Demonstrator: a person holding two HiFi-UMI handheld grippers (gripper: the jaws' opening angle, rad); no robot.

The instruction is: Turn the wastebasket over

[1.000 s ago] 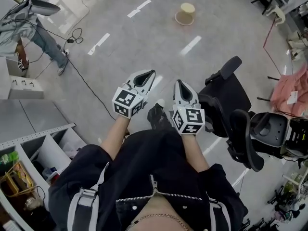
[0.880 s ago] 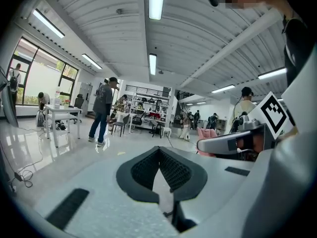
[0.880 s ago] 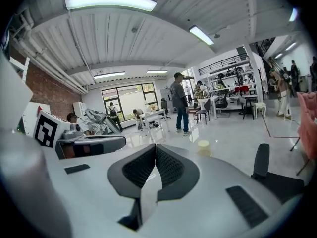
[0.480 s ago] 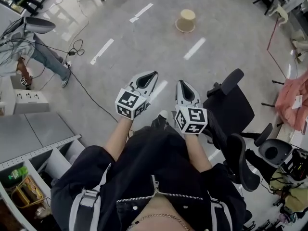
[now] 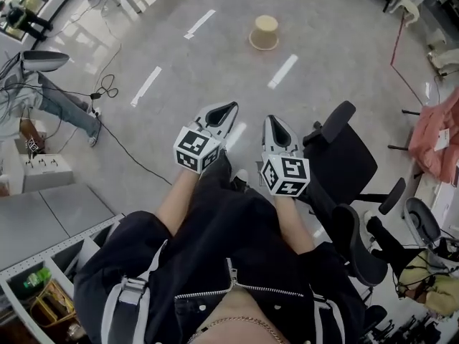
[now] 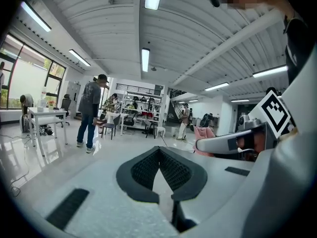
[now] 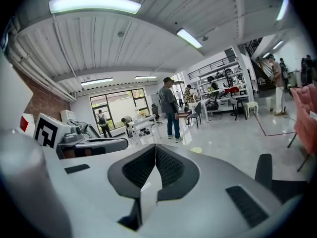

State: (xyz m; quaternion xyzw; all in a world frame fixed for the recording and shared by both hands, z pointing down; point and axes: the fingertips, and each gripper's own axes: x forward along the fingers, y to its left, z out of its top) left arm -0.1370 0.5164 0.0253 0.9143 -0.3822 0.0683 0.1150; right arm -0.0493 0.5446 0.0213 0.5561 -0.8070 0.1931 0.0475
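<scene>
Far across the grey floor (image 5: 344,49), well beyond both tongs, stands the wastebasket (image 5: 265,32), a beige tapered tub that seems to rest wide mouth down, axis upright. It lies almost straight ahead of the right gripper (image 5: 272,122), slightly nearer than the left gripper (image 5: 226,109). Both sets of jaws are together, holding nothing.

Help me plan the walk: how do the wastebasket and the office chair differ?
The wastebasket is beige; the office chair is black. The wastebasket stands alone, far ahead on the floor; the office chair is close beside the right gripper. Both rest on that grey floor.
</scene>
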